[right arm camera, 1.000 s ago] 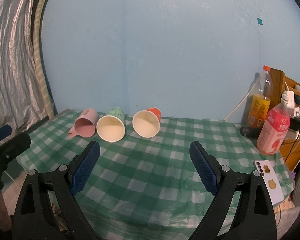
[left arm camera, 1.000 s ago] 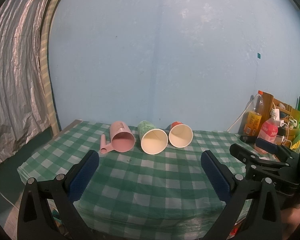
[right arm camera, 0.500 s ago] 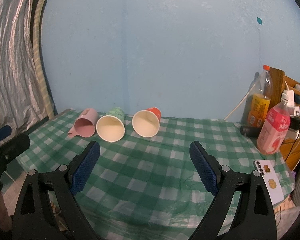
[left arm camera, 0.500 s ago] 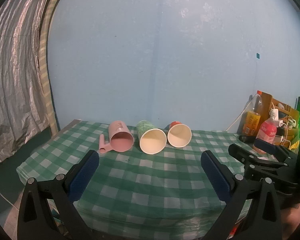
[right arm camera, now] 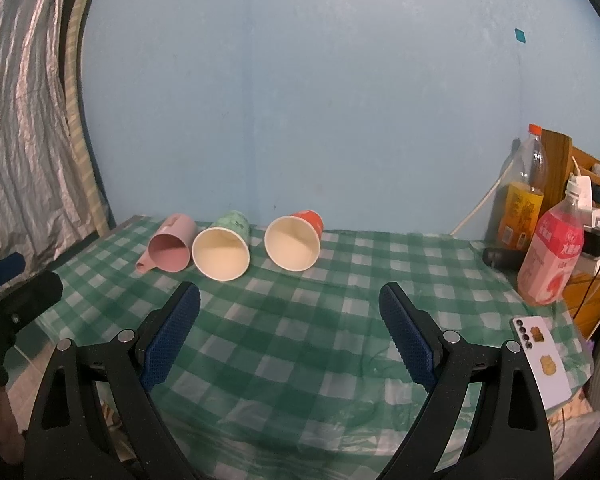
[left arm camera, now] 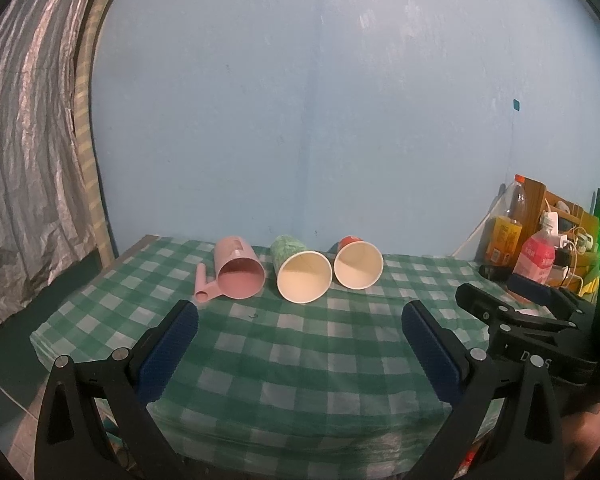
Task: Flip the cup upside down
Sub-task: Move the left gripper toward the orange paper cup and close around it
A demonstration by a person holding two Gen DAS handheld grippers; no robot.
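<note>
— While the cups lie there, how do they look?
— Three lie on their sides in a row near the back of the checked surface [left arm camera: 300,360], mouths toward the cameras. The pink cup [left arm camera: 238,274] is at the left end, with a handle sticking out beside its rim; the green paper cup [left arm camera: 300,270] is in the middle, cream inside; the red paper cup [left arm camera: 358,264] is at the right end. Pink and green sit just beside each other; the red one is slightly apart.
— And from the other side?
— Same order: pink cup [right arm camera: 172,250], green paper cup [right arm camera: 222,250], red paper cup [right arm camera: 294,242].
— The grippers?
— The left gripper [left arm camera: 300,336] has its jaws spread wide, holding nothing and touching nothing, well short of the cups. The right gripper [right arm camera: 290,320] is likewise wide apart and bare, hovering over the cloth.
— Anything else?
— Two drink bottles [right arm camera: 550,252] and a phone [right arm camera: 540,360] at the right edge.
</note>
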